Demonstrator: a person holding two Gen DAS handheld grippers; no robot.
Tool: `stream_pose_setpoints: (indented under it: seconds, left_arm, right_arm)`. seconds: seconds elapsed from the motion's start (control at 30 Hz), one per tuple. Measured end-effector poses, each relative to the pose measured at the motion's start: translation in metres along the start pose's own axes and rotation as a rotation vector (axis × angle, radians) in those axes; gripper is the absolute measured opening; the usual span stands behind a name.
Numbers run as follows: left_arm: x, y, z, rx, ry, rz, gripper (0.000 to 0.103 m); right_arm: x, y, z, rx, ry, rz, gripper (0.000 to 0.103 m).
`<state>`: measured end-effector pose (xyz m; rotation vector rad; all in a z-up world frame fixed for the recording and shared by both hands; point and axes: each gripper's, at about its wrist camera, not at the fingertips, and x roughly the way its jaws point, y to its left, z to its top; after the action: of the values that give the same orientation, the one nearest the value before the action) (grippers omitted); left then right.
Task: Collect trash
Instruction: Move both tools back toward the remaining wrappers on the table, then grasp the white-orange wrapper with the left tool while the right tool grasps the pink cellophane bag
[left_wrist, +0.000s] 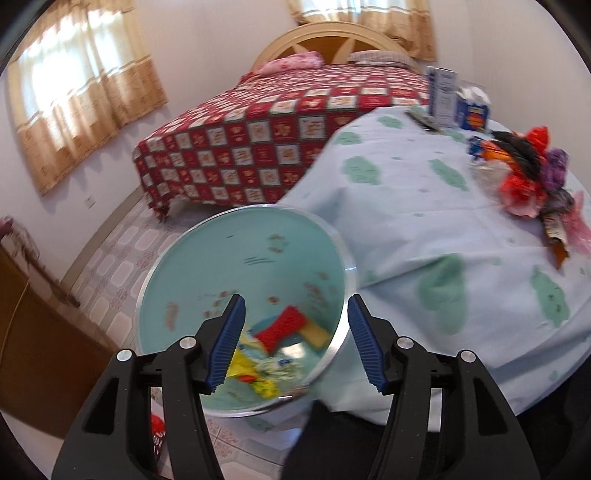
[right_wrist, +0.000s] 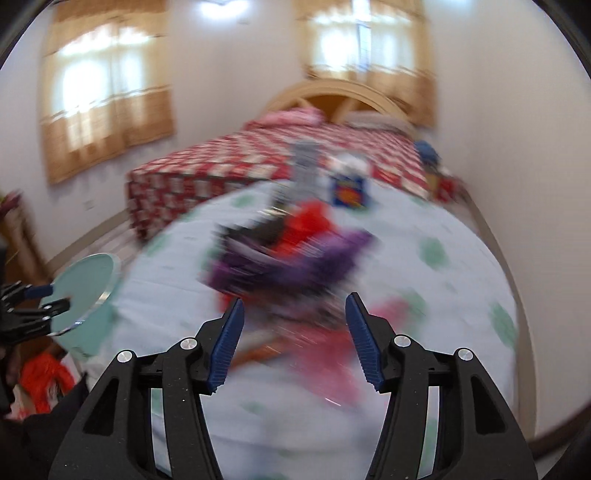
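Here, the trash pile lies straight ahead of the right gripper, a little beyond its fingertips, on the table. That view is badly smeared, so individual pieces cannot be separated: red, purple and black wrappers, with something pink nearest the jaws. The jaws stand wide apart with nothing between them.

From the left wrist the same pile sits far off to the right, strung out roughly along the table's right side, long axis running away from the camera. The right gripper is judged the nearer one, and the one to make the next pick.

The left gripper hangs over the rim of the teal bin, jaws spread and empty. The bin stands just beside the table edge, its mouth tilted toward the camera. Red, yellow and blue scraps already lie at the bottom.

Surface: the table is draped in a pale blue cloth with green patches, soft and wrinkled, so wrappers may drag the cloth. A blue carton and a tall box stand at the far edge.

Room: bedroom, a bed with a red checked cover, curtained windows, tiled floor.
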<state>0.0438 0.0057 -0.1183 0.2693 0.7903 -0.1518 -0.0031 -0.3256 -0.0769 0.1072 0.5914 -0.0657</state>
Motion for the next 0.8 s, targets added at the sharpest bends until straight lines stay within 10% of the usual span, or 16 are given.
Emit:
stream_pose_setpoints:
  seconds: [0.33,0.5,0.8]
  left_arm:
    - [-0.005,-0.074,0.022,0.061,-0.054,-0.073,0.057]
    - [-0.002,-0.094,0.026,0.057,-0.051,-0.120,0.057]
    - [-0.027,-0.137,0.034,0.097,-0.100,-0.238,0.057]
  right_arm:
    - [0.026,-0.009,-0.026,0.022,0.087,0.008,0.056]
    - [0.035,-0.018,-0.035,0.043,0.153,0.053,0.018]
    - [-0.005,-0.040,-0.028,0.030,0.069,0.004,0.013]
